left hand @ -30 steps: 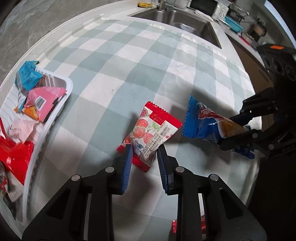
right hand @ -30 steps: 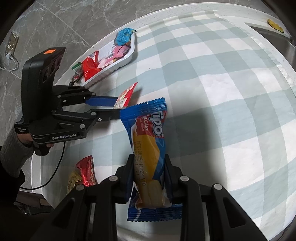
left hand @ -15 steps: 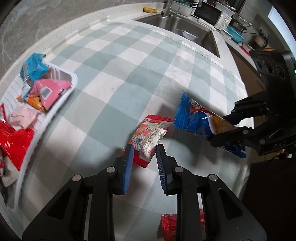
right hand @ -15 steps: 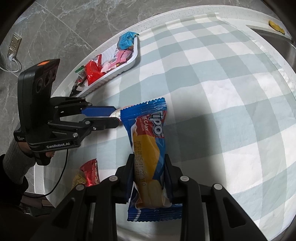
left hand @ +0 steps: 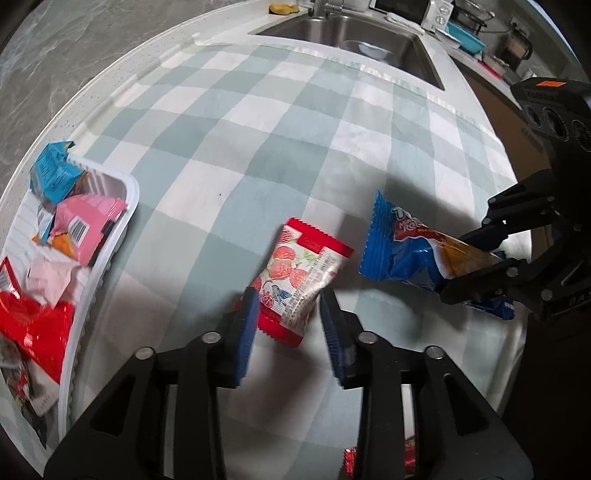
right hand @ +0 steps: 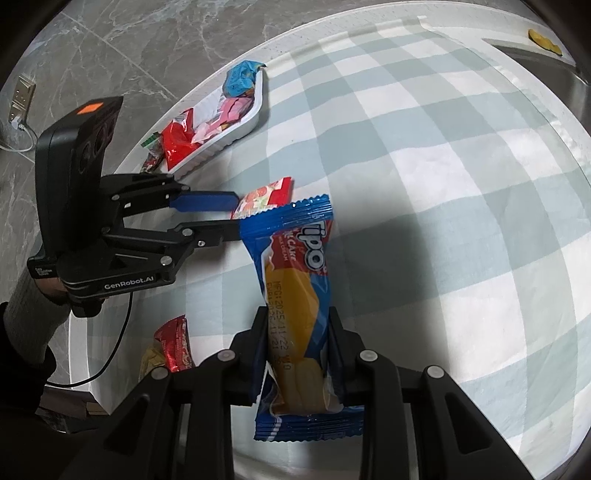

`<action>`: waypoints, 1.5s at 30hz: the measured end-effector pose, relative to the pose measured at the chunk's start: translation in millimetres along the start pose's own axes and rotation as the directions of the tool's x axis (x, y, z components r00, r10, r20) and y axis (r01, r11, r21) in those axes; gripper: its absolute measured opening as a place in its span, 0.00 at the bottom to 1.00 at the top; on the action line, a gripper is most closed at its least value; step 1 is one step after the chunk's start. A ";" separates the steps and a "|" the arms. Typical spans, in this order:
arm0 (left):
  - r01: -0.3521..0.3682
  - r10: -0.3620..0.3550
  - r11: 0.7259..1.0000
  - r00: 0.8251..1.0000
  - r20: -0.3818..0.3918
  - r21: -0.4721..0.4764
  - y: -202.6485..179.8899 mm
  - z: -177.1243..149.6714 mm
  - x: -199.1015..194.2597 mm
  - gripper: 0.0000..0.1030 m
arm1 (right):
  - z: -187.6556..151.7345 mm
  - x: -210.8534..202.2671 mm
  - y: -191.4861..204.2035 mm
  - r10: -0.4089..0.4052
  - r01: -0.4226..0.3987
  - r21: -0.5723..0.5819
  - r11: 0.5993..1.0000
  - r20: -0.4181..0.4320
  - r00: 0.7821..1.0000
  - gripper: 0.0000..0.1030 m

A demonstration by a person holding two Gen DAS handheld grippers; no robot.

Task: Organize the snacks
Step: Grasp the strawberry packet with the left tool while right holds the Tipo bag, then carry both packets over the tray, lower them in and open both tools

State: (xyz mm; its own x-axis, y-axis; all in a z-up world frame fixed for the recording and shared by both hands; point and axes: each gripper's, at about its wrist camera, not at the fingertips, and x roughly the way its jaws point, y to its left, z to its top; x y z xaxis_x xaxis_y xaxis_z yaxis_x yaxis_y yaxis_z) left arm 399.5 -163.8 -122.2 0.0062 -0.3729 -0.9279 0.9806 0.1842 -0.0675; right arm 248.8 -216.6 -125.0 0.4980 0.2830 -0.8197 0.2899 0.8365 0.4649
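Observation:
A red-and-white snack packet (left hand: 299,273) printed with red fruit hangs between the blue pads of my left gripper (left hand: 290,321). The jaws are opening, and a small gap shows beside the right pad. The right wrist view shows the same packet (right hand: 266,195) at the tips of the left gripper (right hand: 225,214), above the checked cloth. My right gripper (right hand: 297,354) is shut on a long blue cake packet (right hand: 295,295), held off the table just right of the left gripper. That blue packet (left hand: 406,247) also shows in the left wrist view. A white tray (left hand: 125,206) with several snacks lies at the left.
A small red snack packet (right hand: 173,343) lies on the cloth near the table's front edge, below the left gripper. A steel sink (left hand: 354,33) is set in the counter at the far end. A sleeved hand (right hand: 33,299) holds the left gripper.
The left gripper's jaws have spread apart and the red-and-white packet now sits loosely between them. The right gripper and its blue packet have not moved.

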 end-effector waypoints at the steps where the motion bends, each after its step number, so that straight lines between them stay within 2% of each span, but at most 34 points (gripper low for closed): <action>1: -0.007 0.007 1.000 1.000 -0.004 0.004 -0.4 1.3 2.3 0.44 | -0.2 0.4 0.0 0.000 0.000 0.000 1.000 -0.002 1.000 0.30; 5: -0.034 0.035 0.999 0.999 -0.016 0.038 0.2 7.7 9.8 0.46 | 0.5 1.7 0.0 -0.001 0.001 -0.001 1.000 -0.003 1.000 0.30; 12: 0.007 -0.008 0.999 1.000 0.001 0.053 2.2 17.7 17.4 0.45 | 0.0 2.5 -2.6 -0.001 0.001 0.016 1.000 -0.002 1.000 0.31; 13: 0.017 -0.018 0.998 1.000 0.005 0.053 1.4 18.3 17.2 0.44 | 0.2 2.4 -2.8 -0.002 0.002 0.017 1.000 -0.001 1.000 0.31; 14: 0.027 -0.027 0.998 1.000 0.008 0.051 0.1 18.0 16.4 0.34 | 0.4 2.7 -3.1 -0.001 0.001 0.018 1.000 -0.002 1.000 0.31; 15: 0.034 -0.034 0.998 0.999 0.012 0.053 -0.6 18.4 15.8 0.31 | 0.7 3.0 -3.5 -0.001 0.001 0.020 1.000 -0.003 1.000 0.32; 18: 0.035 -0.036 0.998 0.999 0.022 0.044 -2.8 15.0 13.7 0.30 | 1.2 3.4 -3.4 0.007 -0.007 0.019 1.000 -0.006 1.000 0.32; 22: 0.057 -0.056 0.998 0.997 0.050 -0.020 4.0 5.3 5.9 0.30 | 2.9 4.6 -4.0 0.050 -0.050 0.029 0.998 -0.013 0.999 0.30; 25: 0.086 -0.079 0.992 0.993 0.082 -0.089 15.2 -3.8 -7.5 0.30 | 6.5 4.1 -4.1 0.120 -0.119 0.057 0.991 -0.012 0.993 0.30; 30: 0.114 -0.086 0.975 0.985 0.149 -0.191 35.4 -19.2 -42.1 0.30 | 26.2 4.7 0.1 0.231 -0.230 0.101 0.968 -0.001 0.973 0.29; 34: 0.115 -0.052 0.948 0.976 0.211 -0.298 65.5 -28.5 -70.8 0.30 | 57.2 11.0 12.3 0.302 -0.301 0.109 0.947 0.013 0.953 0.29; 38: 0.111 0.002 0.903 0.965 0.262 -0.415 106.3 -35.7 -92.7 0.30 | 96.1 20.1 34.2 0.346 -0.348 0.077 0.934 0.030 0.938 0.29; 44: 0.099 0.085 0.822 0.952 0.294 -0.560 162.6 -45.0 -110.4 0.30 | 160.0 37.7 64.8 0.364 -0.366 0.019 0.931 0.055 0.930 0.30; 45: 0.100 0.098 0.802 0.951 0.295 -0.589 173.0 -47.0 -111.9 0.30 | 169.6 42.3 68.2 0.363 -0.365 0.017 0.931 0.055 0.930 0.30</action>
State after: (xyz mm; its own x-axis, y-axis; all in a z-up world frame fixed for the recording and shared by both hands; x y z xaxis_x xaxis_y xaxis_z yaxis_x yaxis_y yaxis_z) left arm 559.2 -47.4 -47.3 0.1597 -0.6045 -0.7804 0.6717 0.6459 -0.3629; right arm 428.3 -227.1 -71.2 0.6133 0.5413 -0.5752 0.1025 0.6675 0.7375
